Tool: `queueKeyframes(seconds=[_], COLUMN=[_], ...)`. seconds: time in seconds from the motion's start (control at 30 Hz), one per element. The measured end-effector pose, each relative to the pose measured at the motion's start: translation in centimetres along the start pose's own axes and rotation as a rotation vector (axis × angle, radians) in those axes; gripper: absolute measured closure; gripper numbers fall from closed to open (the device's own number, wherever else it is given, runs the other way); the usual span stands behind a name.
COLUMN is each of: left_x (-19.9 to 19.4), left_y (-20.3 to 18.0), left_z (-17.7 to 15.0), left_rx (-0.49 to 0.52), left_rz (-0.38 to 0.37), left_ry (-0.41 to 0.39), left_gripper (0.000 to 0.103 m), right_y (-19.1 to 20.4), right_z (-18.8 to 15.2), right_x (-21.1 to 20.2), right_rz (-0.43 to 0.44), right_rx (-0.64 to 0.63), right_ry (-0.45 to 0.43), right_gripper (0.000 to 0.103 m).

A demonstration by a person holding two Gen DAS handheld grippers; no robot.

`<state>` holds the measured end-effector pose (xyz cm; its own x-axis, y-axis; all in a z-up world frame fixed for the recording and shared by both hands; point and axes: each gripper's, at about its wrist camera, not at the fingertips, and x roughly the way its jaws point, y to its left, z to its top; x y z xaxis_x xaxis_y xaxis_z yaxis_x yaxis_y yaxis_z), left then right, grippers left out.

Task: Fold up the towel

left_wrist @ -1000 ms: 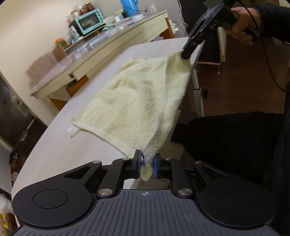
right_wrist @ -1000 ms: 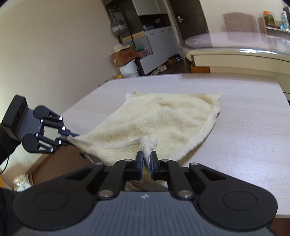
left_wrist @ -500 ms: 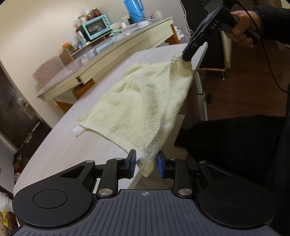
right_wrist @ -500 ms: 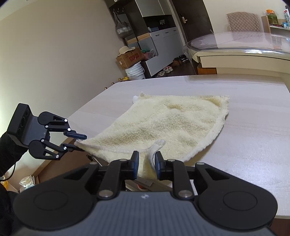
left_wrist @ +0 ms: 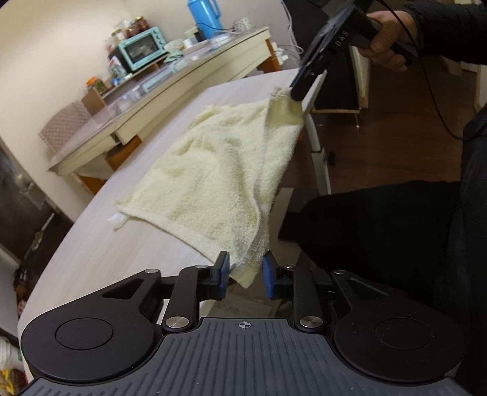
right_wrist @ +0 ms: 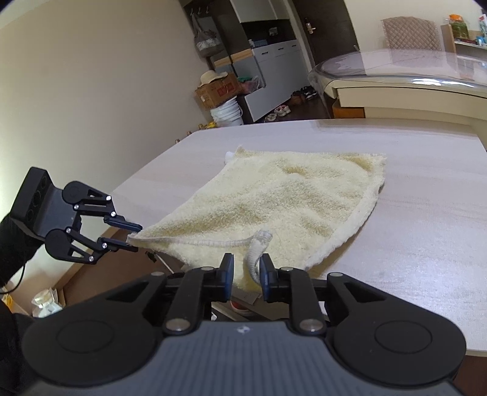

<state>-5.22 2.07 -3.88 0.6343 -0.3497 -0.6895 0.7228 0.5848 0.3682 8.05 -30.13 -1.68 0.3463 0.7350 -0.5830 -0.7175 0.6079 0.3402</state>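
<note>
A pale yellow towel (left_wrist: 219, 170) lies spread on the light wooden table (left_wrist: 121, 249), its near edge hanging over the table's side. My left gripper (left_wrist: 243, 275) is open, with one near corner of the towel loose between its blue pads. My right gripper (right_wrist: 246, 274) is open too, and the other near corner droops between its pads. In the right wrist view the towel (right_wrist: 274, 201) lies flat and the left gripper (right_wrist: 134, 237) stands at its left corner. In the left wrist view the right gripper (left_wrist: 299, 88) stands at the far corner.
A long cream counter (left_wrist: 188, 76) with a teal toaster oven (left_wrist: 141, 48) and a blue flask (left_wrist: 204, 13) stands beyond the table. A glass-topped table (right_wrist: 395, 73), cabinets and boxes (right_wrist: 216, 88) stand across the room. My dark-clothed legs (left_wrist: 380, 231) are beside the table edge.
Both grippers have opened and let go of the towel's near corners. The near edge of the towel has sagged down over the table's side.
</note>
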Motion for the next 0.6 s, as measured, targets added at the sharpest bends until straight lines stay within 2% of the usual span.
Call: queueKeyframes(seconds=[0.3, 0.47, 0.57, 0.6], left_x=[0.0, 0.3, 0.3, 0.3], left_y=[-0.3, -0.4, -0.3, -0.3], left_z=[-0.1, -0.3, -0.3, -0.3], left_rx=[0.015, 0.015, 0.011, 0.007], left_rz=[0.002, 0.001, 0.003, 0.005], left_ry=[-0.004, 0.001, -0.001, -0.003], left_gripper=[0.083, 0.083, 0.083, 0.083], right_y=[-0.8, -1.8, -2.4, -2.5], right_z=[0.7, 1.3, 1.5, 1.5], right_x=[0.9, 1.7, 1.9, 1.9], right_rz=[-0.018, -0.022, -0.014, -0.01], right_rx=[0.028, 0.066, 0.096, 0.104], right_ry=[0.007, 0.025, 0.018, 0.012], right_gripper=[0.078, 0.07, 0.07, 0.074])
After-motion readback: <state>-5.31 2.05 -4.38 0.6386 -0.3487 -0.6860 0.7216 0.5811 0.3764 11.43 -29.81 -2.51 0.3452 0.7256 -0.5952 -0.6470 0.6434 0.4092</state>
